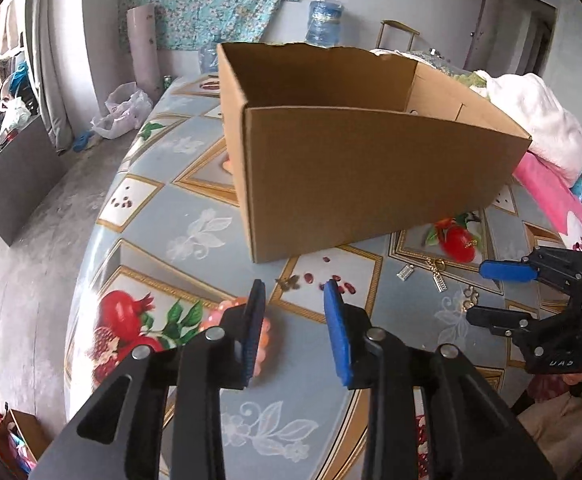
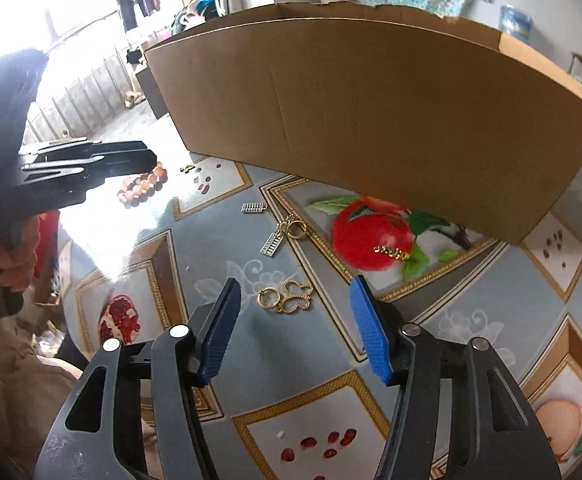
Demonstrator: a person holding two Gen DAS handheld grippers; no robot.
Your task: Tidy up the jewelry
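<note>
An open cardboard box [image 1: 371, 168] [image 2: 371, 120] stands on the patterned tablecloth. My left gripper [image 1: 294, 286] [image 2: 153, 160] is open with nothing between its pads. A small gold piece [image 1: 289, 282] lies just ahead of its tips, and an orange bead bracelet [image 1: 267, 332] [image 2: 143, 186] lies under its left finger. My right gripper [image 2: 295, 283] [image 1: 475, 291] is open over a gold clover earring [image 2: 287, 300], which lies on the cloth between its tips, untouched. Farther out lie a silver pendant [image 2: 254, 208] [image 1: 406, 272], a silver bar on a gold ring [image 2: 279, 238] [image 1: 439, 276] and a short gold chain [image 2: 393, 253].
Pink and white cloth [image 1: 531, 120] is piled right of the box. The table's rounded edge drops to a concrete floor on the left, where a plastic bag [image 1: 123, 110] lies. A hand [image 2: 15, 256] holds the left gripper's handle.
</note>
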